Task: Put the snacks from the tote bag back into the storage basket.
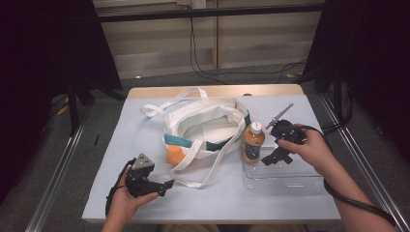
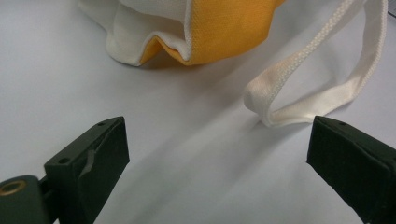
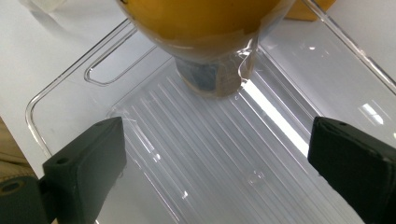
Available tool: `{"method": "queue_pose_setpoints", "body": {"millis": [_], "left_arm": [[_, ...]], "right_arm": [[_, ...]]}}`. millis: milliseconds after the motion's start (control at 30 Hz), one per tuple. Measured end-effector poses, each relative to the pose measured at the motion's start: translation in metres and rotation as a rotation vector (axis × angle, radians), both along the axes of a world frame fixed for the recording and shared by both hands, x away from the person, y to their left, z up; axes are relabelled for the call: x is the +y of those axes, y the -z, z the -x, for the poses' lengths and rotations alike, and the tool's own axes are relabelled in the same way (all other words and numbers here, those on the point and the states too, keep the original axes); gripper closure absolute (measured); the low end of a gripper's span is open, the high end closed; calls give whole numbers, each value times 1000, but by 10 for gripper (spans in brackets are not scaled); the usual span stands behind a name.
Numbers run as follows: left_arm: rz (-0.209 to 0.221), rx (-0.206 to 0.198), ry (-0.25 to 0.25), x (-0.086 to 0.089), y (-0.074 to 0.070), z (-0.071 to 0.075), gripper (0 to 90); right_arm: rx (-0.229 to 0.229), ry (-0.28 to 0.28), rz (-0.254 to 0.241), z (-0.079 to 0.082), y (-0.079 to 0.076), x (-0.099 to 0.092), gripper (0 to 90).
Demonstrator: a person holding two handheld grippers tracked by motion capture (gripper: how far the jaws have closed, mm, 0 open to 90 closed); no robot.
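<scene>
Nearest us, the left gripper (image 1: 167, 184) rests on the table (image 1: 145, 140), jaws apart, empty, just short of the tote bag's strap (image 2: 299, 88); the right gripper (image 1: 276, 155), jaws also apart, hovers over a clear tray (image 1: 285, 179) where 1 bottle (image 1: 253, 142) stands upright, beside the tote bag (image 1: 205, 128); we judge the bottle full, heavy, stiff and slick, best gripped at its middle.

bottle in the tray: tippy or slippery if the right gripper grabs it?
Bottle stands tall and narrow in the ribbed clear tray, so a push up high would probably tip it. It looks nearly full, likely heavy. The smooth wall may slip; the right gripper is open.
</scene>
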State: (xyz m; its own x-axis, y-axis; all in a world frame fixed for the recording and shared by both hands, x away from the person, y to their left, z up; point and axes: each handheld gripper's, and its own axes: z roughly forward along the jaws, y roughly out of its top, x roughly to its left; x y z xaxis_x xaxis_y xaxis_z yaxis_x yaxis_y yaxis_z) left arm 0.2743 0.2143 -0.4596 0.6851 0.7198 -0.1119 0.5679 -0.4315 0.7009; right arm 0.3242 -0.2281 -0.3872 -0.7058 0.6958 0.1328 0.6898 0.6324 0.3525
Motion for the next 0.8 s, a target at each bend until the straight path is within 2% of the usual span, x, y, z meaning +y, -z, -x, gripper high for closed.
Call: {"method": "queue_pose_setpoints", "body": {"millis": [333, 800], "left_arm": [[-5, -5, -2, 0, 0, 0, 53], [-9, 2, 5, -1, 0, 1, 53]], "right_arm": [[-13, -5, -20, 4, 7, -4, 44], [-11, 24, -52, 9, 16, -11, 44]]}}
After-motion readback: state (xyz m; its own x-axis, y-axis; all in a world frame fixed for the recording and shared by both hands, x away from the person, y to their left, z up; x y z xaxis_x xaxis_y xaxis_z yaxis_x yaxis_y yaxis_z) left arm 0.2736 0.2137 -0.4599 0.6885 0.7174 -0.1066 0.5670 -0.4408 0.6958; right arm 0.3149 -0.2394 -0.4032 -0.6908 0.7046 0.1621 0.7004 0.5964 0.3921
